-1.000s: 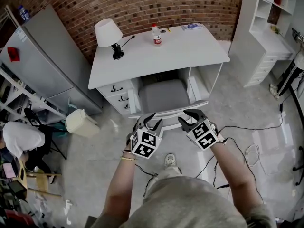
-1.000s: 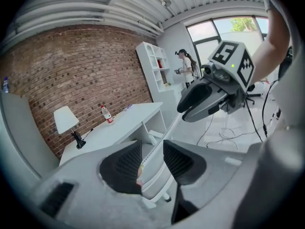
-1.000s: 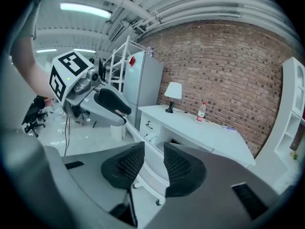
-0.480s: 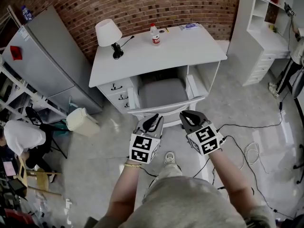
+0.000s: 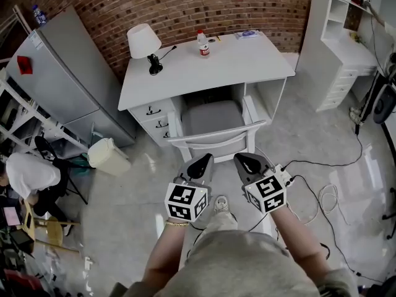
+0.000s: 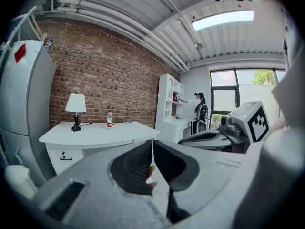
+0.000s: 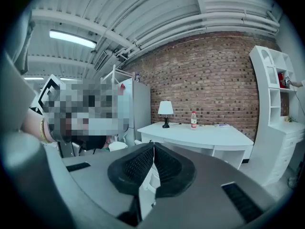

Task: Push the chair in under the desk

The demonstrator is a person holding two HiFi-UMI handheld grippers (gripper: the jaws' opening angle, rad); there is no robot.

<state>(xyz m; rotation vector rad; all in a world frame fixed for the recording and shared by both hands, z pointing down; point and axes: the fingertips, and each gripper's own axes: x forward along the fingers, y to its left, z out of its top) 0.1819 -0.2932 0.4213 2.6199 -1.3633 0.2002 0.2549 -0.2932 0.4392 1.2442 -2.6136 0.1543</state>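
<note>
Head view: chair (image 5: pixel 213 121) sits tucked under the far counter (image 5: pixel 235 64). My left hand-held gripper (image 5: pixel 203 161) has just been closing on nothing. The right (image 5: pixel 244 161) is pressed together, empty, both near me. Pushing looks finished; next, check it's fully in.

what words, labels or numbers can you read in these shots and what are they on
No text is readable anywhere.
Bottle on the desk: red label, too small to read.
Red sticker on the fridge: no legible print.
Cubes on the left gripper and right gripper: black-and-white square markers, no letters.
Both grippers' jaws have just been closing, with nothing between them.
</note>
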